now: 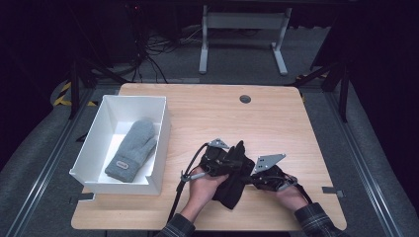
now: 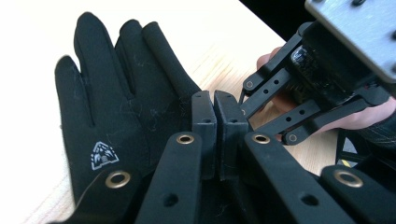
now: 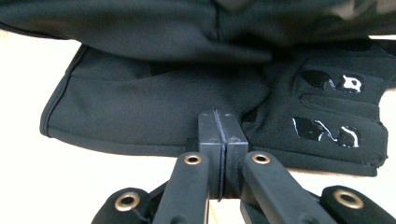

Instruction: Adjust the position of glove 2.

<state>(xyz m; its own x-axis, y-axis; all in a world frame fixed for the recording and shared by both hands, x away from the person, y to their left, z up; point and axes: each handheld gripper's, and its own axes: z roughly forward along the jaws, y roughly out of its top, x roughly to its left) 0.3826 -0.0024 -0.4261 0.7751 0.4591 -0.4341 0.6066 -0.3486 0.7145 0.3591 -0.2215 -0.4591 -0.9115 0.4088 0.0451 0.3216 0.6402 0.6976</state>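
Note:
A black glove (image 1: 233,183) lies at the table's front middle, between the person's two hands. In the left gripper view its back carries a small white logo (image 2: 102,155) and its fingers point away. My left gripper (image 2: 218,116) is shut, pinching that black glove (image 2: 112,107) at its side edge. My right gripper (image 3: 219,130) is shut on the hem of black glove fabric (image 3: 154,107) that shows shiny grip patches (image 3: 327,128). More black fabric hangs blurred across the top of that view. From above, the left gripper (image 1: 232,165) and right gripper (image 1: 250,177) nearly touch.
A white open box (image 1: 160,148) stands at the table's left with a grey mitten (image 1: 132,150) inside. The wooden table (image 1: 276,123) has a round grommet (image 1: 245,99) near its far edge. A desk frame and cables stand on the floor beyond.

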